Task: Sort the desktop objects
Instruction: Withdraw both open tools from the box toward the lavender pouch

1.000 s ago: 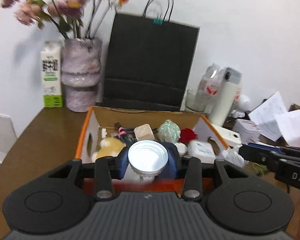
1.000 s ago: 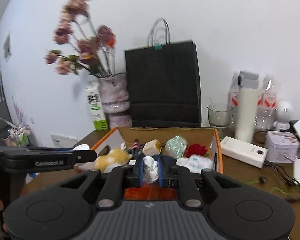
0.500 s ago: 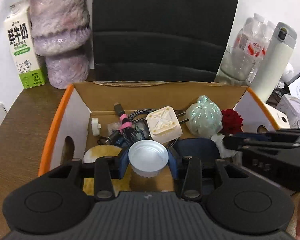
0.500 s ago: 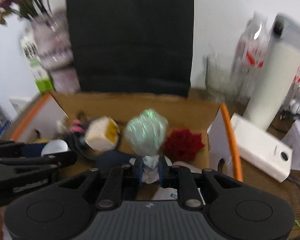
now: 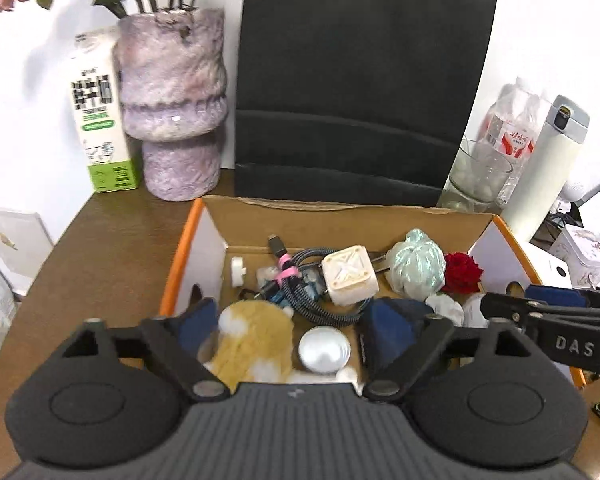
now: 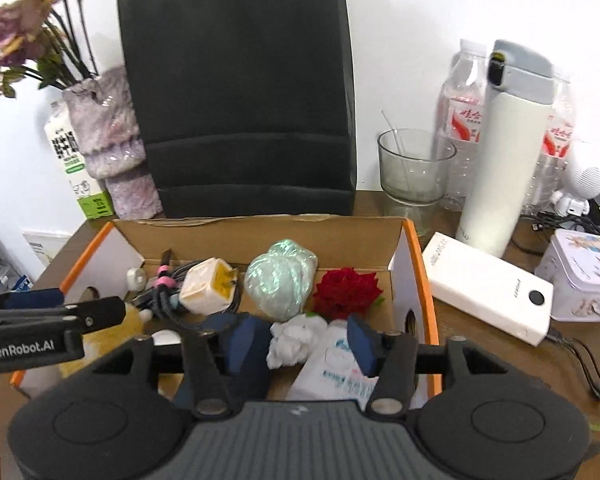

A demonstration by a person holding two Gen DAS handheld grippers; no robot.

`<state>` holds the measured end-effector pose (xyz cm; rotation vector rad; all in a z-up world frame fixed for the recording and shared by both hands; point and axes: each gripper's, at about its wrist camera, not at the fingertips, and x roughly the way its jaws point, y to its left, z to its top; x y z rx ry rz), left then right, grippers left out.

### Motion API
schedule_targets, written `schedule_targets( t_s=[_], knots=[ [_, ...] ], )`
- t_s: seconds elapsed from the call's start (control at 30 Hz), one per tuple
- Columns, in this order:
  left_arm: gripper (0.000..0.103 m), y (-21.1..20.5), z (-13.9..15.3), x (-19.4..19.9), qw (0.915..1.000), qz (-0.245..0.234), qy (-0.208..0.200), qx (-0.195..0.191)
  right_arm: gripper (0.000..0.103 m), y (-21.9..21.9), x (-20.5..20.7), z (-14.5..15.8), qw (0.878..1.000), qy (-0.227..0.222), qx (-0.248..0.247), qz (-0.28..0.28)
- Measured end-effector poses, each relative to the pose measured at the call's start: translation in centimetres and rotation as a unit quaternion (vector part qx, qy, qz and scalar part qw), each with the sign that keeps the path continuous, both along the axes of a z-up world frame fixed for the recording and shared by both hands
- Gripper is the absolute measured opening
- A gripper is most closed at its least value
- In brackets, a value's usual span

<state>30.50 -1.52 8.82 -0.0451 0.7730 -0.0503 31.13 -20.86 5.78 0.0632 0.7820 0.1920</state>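
**Both grippers let go over a crowded box**

Both tongs were over the cardboard box (image 5: 340, 216) with their jaws just opened. The left gripper (image 5: 296, 326) stood wide apart, and the white lid (image 5: 325, 349) lay loose on the box floor between its pads, touching neither. At about 9 o'clock from the lid sat a yellow plush (image 5: 254, 340), blurry, right against the left pad.

The right gripper (image 6: 306, 340) was apart too, with the crumpled tissue (image 6: 294, 340) lying between its fingers on top of a tissue pack (image 6: 336, 372). No pad pressed on it, as far as I could tell.

The box was pretty stuffed. At 12 o'clock from the lid was a coiled cable (image 5: 312, 292) with a cream charger cube (image 5: 350, 280) on it. Further round at 1 o'clock were a pale green bundle (image 5: 418, 268) and then a red rose (image 5: 462, 272) near the right wall.

Behind the box at 12 stood a black paper bag (image 6: 240, 92), with a fuzzy purple vase (image 5: 172, 100) and a milk carton (image 5: 100, 120) at 10 o'clock. At 2 o'clock were a glass (image 6: 414, 168), a white flask (image 6: 504, 152) and water bottles (image 6: 460, 120). A white power bank (image 6: 488, 292) lay just outside the box's right wall.
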Motion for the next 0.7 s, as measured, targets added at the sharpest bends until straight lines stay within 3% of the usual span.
schedule_targets(
  t_s=[0.1,0.27,0.5,0.7],
  knots=[
    [0.103,0.4,0.5,-1.8,0.9998,0.017,-0.011,0.007,0.062,0.6,-2.3,0.4,1.000,-0.003,-0.003,0.005],
    [0.103,1.0,0.8,-6.2,0.9995,0.016,-0.022,0.017,0.085,0.9,-7.4,1.1,0.999,-0.049,0.000,-0.004],
    [0.103,2.8,0.0,-16.7,0.9967,0.014,-0.074,-0.028,0.087,0.2,-17.5,-0.3,0.995,-0.102,0.008,-0.010],
    [0.103,2.7,-3.4,-26.1,0.9949,0.003,-0.100,-0.010,0.088,-1.3,-26.4,-4.1,0.995,-0.100,0.026,-0.006]
  ],
)
